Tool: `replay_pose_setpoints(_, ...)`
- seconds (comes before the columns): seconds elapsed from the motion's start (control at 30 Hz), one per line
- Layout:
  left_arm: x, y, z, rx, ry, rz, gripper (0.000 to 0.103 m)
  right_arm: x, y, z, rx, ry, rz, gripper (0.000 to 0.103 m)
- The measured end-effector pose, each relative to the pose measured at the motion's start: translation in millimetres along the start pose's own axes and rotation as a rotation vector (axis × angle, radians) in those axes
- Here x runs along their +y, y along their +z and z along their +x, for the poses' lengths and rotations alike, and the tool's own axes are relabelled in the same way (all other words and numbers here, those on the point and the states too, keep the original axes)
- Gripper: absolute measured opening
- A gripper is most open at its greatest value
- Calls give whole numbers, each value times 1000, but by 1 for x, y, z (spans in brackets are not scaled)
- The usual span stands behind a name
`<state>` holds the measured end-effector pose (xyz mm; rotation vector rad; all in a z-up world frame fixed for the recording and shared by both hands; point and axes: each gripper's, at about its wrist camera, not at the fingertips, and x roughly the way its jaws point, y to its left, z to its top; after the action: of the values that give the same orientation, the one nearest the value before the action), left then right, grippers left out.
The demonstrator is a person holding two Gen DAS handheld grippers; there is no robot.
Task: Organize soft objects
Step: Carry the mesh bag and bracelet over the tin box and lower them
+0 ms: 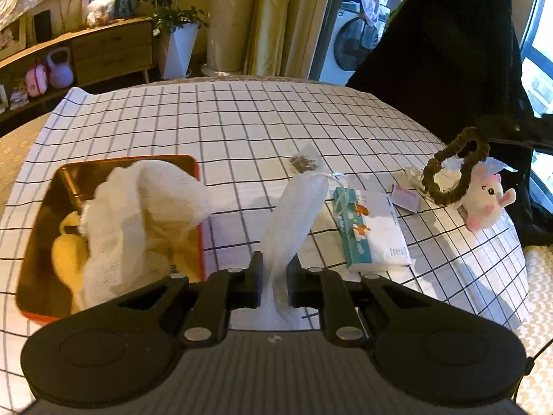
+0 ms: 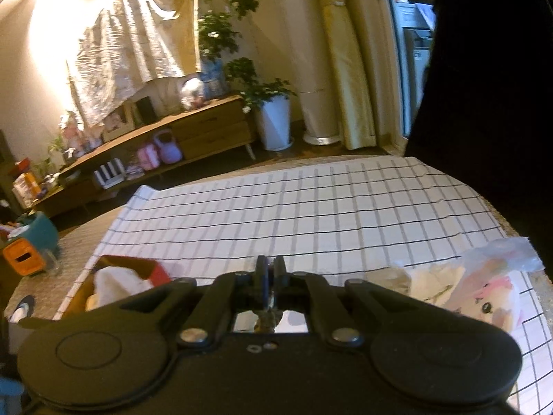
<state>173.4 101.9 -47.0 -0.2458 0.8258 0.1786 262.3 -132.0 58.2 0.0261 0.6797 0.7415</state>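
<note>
My left gripper [image 1: 276,259] is shut on the lower end of a long white mesh pouch [image 1: 297,207], held up above the checked cloth [image 1: 242,121]. Left of it stands an orange tin box [image 1: 38,242] holding a white knitted cloth [image 1: 138,214] and yellow soft things [image 1: 65,256]. My right gripper [image 2: 271,266] is shut on a brown scrunchie [image 2: 264,321]. In the left wrist view the scrunchie [image 1: 452,166] hangs from the right gripper [image 1: 484,131] above a white and pink plush toy [image 1: 484,200].
A tissue pack [image 1: 373,231] lies on the cloth right of the pouch, and a small pink card [image 1: 406,199] beyond it. The plush [image 2: 490,301] sits on a clear plastic bag [image 2: 508,249]. A dark-clothed person [image 1: 449,52] stands at the table's far right. A sideboard [image 2: 207,131] and potted plants stand behind.
</note>
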Motion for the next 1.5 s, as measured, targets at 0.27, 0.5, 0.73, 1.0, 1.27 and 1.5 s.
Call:
replay_pose_setpoints(0.27, 30, 4, -32, -41, 16, -35, 13, 52, 0, -9, -11, 88, -63, 1)
replay_pose_setpoints(0.5, 66, 13, -64, -87, 59, -43, 13, 100, 5, -4, -14, 163, -109, 1)
replay_pose_setpoints(0.73, 105, 19, -80, -103, 105, -67, 13, 146, 2, 8, 6, 225, -147, 1)
replay_pose_setpoints(1.0, 137, 24, -76, -87, 157, -72, 13, 186, -11, 36, 55, 278, -168, 1)
replay_pose_setpoints(1.27, 161, 22, -57, -51, 195, -90, 13, 208, -27, 67, 99, 302, -159, 1)
replay_pose_setpoints(1.5, 170, 18, -34, -7, 203, -107, 13, 212, -43, 95, 124, 265, -182, 1)
